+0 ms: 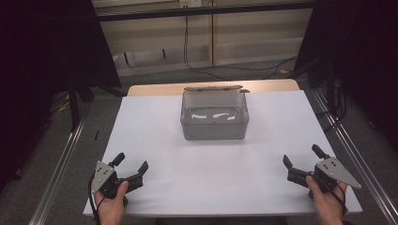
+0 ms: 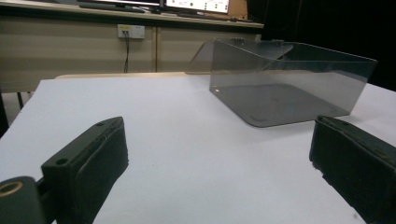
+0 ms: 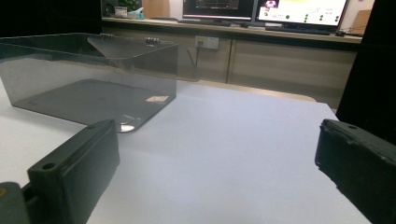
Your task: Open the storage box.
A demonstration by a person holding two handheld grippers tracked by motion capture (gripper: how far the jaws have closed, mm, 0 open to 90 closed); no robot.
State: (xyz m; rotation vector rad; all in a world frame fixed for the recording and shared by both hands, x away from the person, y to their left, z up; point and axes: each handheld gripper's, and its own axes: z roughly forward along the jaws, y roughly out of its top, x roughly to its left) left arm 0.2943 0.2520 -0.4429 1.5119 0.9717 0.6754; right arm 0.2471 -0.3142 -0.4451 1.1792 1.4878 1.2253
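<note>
At the table's near edge, the left gripper [image 1: 132, 164] and right gripper [image 1: 300, 157] rest low in the person's hands, jaws spread wide and empty, angled inward. Farther off, well apart from both, the clear plastic box [image 1: 214, 123] stands mid-table, its lid [image 1: 213, 87] hinged back.

- One clear, smoke-tinted plastic box [image 1: 214, 123] with a hinged lid, far centre of the bench.
- Two black two-jaw tools: left tool [image 1: 133, 165], right tool [image 1: 300, 157], at the near corners.
- One white-topped bench [image 1: 211, 178].
</note>
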